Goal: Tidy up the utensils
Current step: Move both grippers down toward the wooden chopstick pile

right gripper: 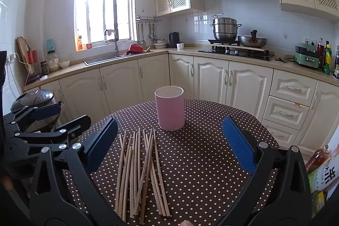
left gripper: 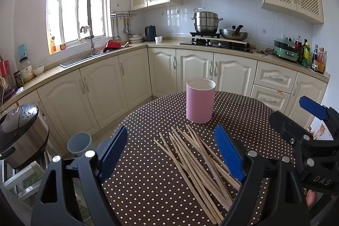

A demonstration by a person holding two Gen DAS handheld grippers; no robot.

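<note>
Several wooden chopsticks (left gripper: 197, 164) lie in a loose pile on the brown polka-dot table (left gripper: 148, 183); they also show in the right wrist view (right gripper: 139, 171). A pink cylindrical holder (left gripper: 200, 100) stands upright behind them, empty as far as I can see, and it shows in the right wrist view (right gripper: 169, 108) too. My left gripper (left gripper: 171, 151) is open above the near end of the pile. My right gripper (right gripper: 169, 143) is open over the table, the chopsticks lying toward its left finger. Each gripper appears at the edge of the other's view.
The round table's edge (right gripper: 264, 130) curves behind the holder. A rice cooker (left gripper: 21, 132) and a grey bin (left gripper: 79, 144) stand left of the table. Bottles and a carton (right gripper: 324, 168) sit at the right. Kitchen cabinets (left gripper: 190, 69) and the stove are beyond.
</note>
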